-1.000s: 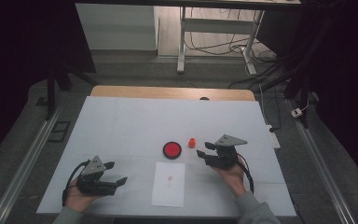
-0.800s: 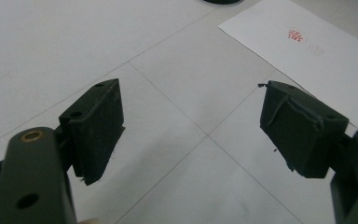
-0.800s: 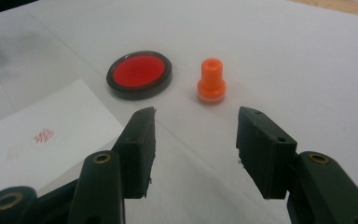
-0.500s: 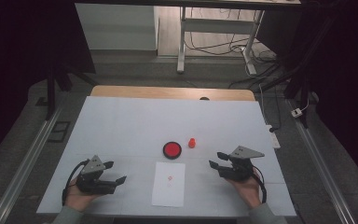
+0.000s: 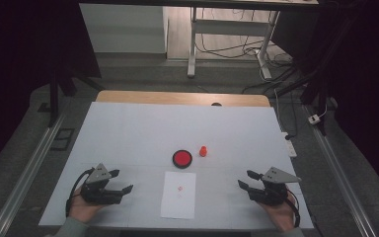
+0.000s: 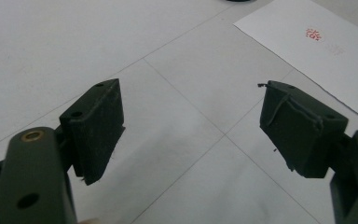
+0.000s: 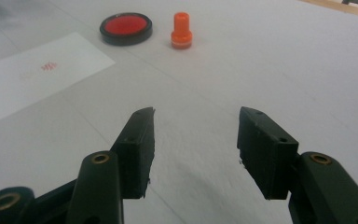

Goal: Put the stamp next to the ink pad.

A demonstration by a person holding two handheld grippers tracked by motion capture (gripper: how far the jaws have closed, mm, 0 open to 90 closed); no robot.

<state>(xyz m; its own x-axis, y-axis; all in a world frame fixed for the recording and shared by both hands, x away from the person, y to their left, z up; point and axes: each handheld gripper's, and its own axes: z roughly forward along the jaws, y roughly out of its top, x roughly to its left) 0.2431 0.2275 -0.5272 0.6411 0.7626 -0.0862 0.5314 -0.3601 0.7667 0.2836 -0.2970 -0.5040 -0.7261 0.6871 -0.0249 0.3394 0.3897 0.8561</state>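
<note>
your paper (image 5: 178, 194) already bears a red mark; stamp (image 5: 203, 151) stands beside the ink pad (image 5: 182, 158); both tools, left tool (image 5: 123, 190) and right tool (image 5: 245, 179), wide, empty.

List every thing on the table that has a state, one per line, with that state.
Orange stamp: upright, standing free beside the ink pad.
Ink pad: uncovered, red face up.
Paper sheet: flat, a red stamp mark on it.
Left claw: open, nothing between its jaws.
Right claw: open, nothing between its jaws.

The red stamped mark (image 6: 313, 33) on the paper sheet (image 5: 178, 195) is too small to read
</note>
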